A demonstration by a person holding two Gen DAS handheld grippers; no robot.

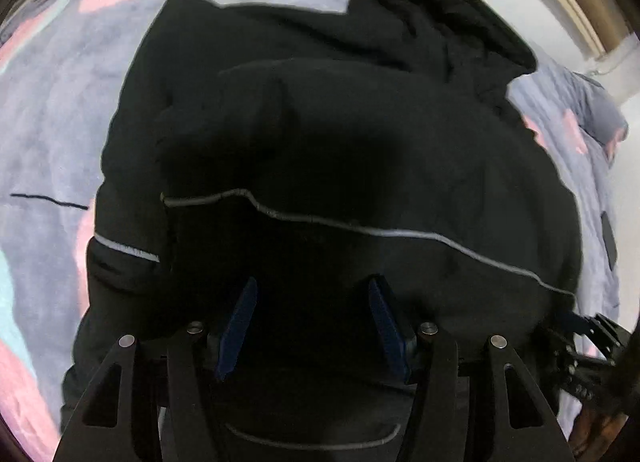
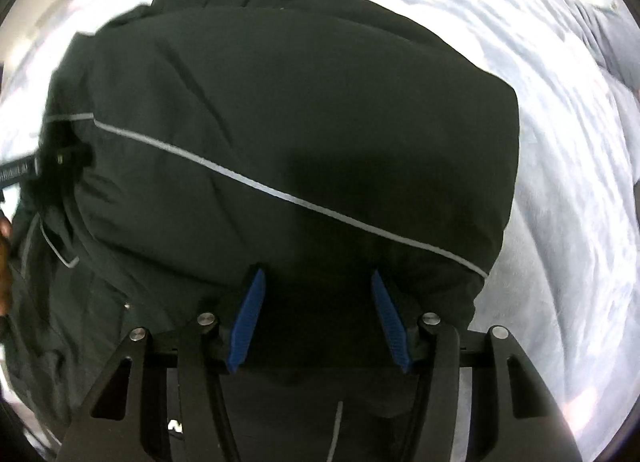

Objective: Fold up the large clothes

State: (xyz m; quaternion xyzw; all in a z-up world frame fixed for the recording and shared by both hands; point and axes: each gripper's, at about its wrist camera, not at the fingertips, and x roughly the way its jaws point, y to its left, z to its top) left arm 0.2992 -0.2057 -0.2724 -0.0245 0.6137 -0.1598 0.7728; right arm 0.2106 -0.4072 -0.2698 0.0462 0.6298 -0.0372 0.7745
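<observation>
Left tool [image 1: 312, 294]: blue-padded fingers [image 1: 240, 322] spread wide, released, nothing between them; it hovers low over the near part of the garment.

Right tool [image 2: 316, 286]: blue pads [image 2: 250, 318] likewise parted and empty, poised above the same near part.

Black jacket [image 1: 360, 150]: large, padded, hooded. It lies on the bed, hood [image 1: 440, 10] at the far end. A thin grey reflective stripe [image 1: 400, 232] crosses the body. One sleeve [image 1: 120, 246], with its own grey band, appears drawn in along the side; the body seems already narrowed into a rough block, though the dark cloth hides the exact layers.

Blanket [image 1: 60, 110]: grey plush with pink and pale teal patches, covering the bed under the jacket.

Wall and door frame [image 1: 580, 2]: beyond the bed, upper right of the left view.

Step in hand, as judged: between folds, both tools free and lined up at the near hem.

Next move, as judged: each tool must close on the near edge, one at either side, gathering every layer, then carry it toward the hood. The thick padding may spring back or slip from a shallow bite.
</observation>
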